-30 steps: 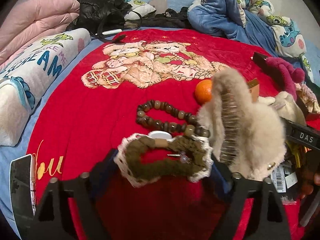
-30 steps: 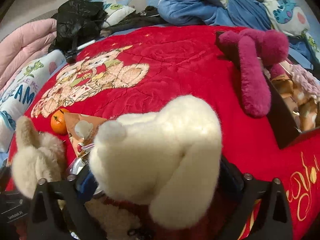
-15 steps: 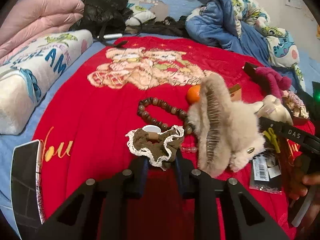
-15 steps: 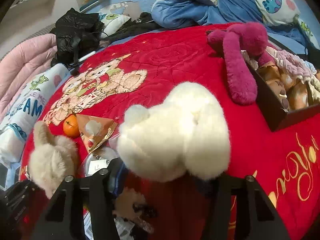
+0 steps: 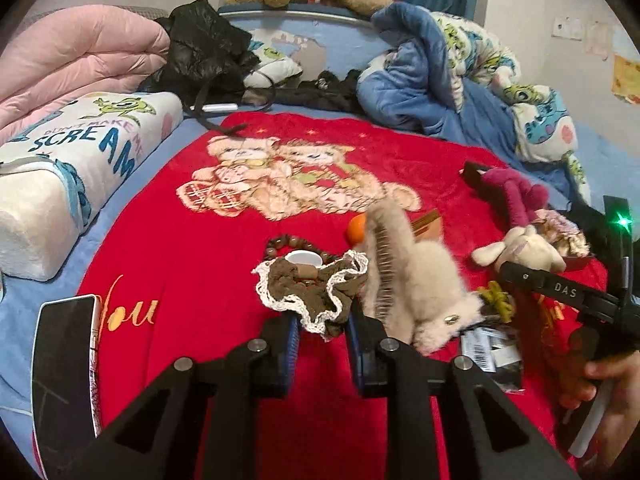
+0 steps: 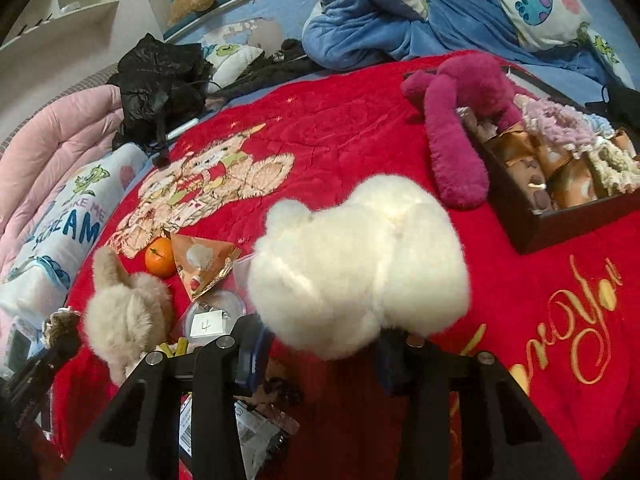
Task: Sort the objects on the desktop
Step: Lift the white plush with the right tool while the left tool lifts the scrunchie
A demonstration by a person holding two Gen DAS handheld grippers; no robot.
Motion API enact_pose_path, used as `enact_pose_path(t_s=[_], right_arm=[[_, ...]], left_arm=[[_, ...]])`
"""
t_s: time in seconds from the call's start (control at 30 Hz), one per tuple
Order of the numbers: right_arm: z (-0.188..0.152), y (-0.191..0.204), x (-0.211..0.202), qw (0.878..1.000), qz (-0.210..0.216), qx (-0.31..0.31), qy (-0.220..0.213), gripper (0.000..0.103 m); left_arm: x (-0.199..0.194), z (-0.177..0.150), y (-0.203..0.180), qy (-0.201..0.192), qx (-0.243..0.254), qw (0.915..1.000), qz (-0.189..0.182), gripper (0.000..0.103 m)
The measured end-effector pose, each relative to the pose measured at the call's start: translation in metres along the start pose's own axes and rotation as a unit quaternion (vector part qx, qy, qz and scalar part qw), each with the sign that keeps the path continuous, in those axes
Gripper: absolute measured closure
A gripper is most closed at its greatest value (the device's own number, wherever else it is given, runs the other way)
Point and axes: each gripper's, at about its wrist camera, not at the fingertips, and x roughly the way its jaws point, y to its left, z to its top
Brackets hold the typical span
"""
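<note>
We cannot see the right gripper's (image 6: 320, 344) fingertips: the cream plush toy (image 6: 360, 264) it grips covers them and the blanket beneath. The olive lace-trimmed scrunchie (image 5: 316, 284) hides the near half of the wooden bead bracelet (image 5: 280, 245) and most of a white cap (image 5: 303, 258). The beige fur hair clip (image 5: 408, 280) covers part of the orange (image 5: 357, 229) and the snack packet behind it. The phone (image 5: 66, 364) runs off the left wrist view's lower left. The barcode label (image 5: 482, 354) is too small for us to read, and the box's (image 6: 560, 224) far end leaves the right wrist view.
</note>
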Motion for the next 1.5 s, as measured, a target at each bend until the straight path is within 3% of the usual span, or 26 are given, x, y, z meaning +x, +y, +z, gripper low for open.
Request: enact_pose_path(t_s=[0.67,1.17,1.27,1.5], right_arm=[[-0.016,-0.027,-0.072,0.997,0.033,-0.025,-0.061,0.071],[-0.023,-0.079,-0.15,0.995,0.006,-0.009,-0.095,0.071],[-0.028,-0.101,-0.172,0.994,-0.009,-0.003,-0.107,0.08],[-0.034,-0.139,-0.194,0.995,-0.012,0.021,-0.101,0.081]], left_arm=[[-0.024,-0.009,-0.062,-0.025,0.03,0.9985,-0.039,0.081],[-0.048,-0.021,-0.15,-0.022,0.066,0.9925,-0.101,0.081],[-0.05,-0.024,-0.174,-0.021,0.073,0.9897,-0.121,0.081],[-0.041,-0.039,-0.232,0.006,0.106,0.9813,-0.16,0.081]])
